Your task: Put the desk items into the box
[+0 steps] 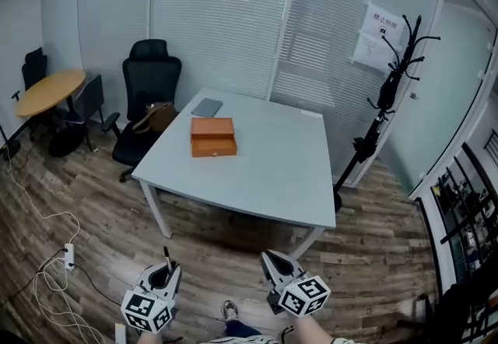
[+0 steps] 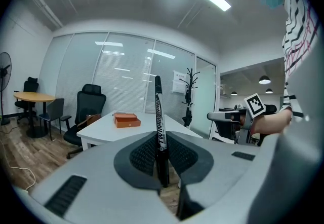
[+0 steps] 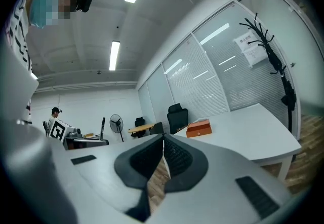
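A black pen (image 2: 158,126) stands upright, clamped between the left fingers (image 2: 142,154). The low orange box (image 1: 212,137) sits on the desk (image 1: 272,171), just beside a flat grey pad (image 1: 207,107).

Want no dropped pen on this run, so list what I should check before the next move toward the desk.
1. Pen secure: ok. The left gripper is closed on it and it stands upright.
2. Right gripper free: ok. Its jaws are together with nothing between them.
3. Box open: not ok. Its lid looks shut.
4. Desk within reach: not ok. Both grippers are over the floor, short of the near edge.
5. Path clear: ok. The cable lies off to the left.
6. Desk emptied: not ok. A grey notebook lies behind the box.
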### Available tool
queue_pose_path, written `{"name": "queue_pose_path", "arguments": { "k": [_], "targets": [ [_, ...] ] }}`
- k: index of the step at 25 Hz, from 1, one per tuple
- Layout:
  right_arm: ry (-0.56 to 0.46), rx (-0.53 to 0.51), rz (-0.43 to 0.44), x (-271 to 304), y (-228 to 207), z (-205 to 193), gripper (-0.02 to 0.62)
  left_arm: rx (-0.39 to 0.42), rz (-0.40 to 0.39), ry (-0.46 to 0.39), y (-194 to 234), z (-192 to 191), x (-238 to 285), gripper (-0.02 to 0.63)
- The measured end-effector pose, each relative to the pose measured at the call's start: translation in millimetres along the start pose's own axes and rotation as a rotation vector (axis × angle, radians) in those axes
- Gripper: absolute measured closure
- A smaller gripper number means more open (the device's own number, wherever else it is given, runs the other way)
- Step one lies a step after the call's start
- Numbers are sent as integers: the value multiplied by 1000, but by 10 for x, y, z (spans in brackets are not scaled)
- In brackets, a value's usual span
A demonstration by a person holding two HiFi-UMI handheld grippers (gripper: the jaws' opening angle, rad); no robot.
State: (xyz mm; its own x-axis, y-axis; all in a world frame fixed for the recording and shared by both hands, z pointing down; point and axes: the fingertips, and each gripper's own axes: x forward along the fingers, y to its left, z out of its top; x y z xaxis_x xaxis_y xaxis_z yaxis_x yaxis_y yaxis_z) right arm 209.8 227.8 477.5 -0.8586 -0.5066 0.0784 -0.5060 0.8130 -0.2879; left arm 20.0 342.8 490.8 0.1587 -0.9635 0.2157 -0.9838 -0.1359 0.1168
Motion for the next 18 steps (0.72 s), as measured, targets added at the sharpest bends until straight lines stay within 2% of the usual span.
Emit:
{"name": "queue_pose_path", "arguments": {
  "k": [9, 18],
  "targets": [
    [-20, 28, 25, 839, -811, 248, 569, 54, 26, -22, 347, 358, 1089, 551],
    [4, 49, 63, 1580, -1289, 329, 569, 36, 106, -9, 787, 389, 1622, 551]
  ]
}}
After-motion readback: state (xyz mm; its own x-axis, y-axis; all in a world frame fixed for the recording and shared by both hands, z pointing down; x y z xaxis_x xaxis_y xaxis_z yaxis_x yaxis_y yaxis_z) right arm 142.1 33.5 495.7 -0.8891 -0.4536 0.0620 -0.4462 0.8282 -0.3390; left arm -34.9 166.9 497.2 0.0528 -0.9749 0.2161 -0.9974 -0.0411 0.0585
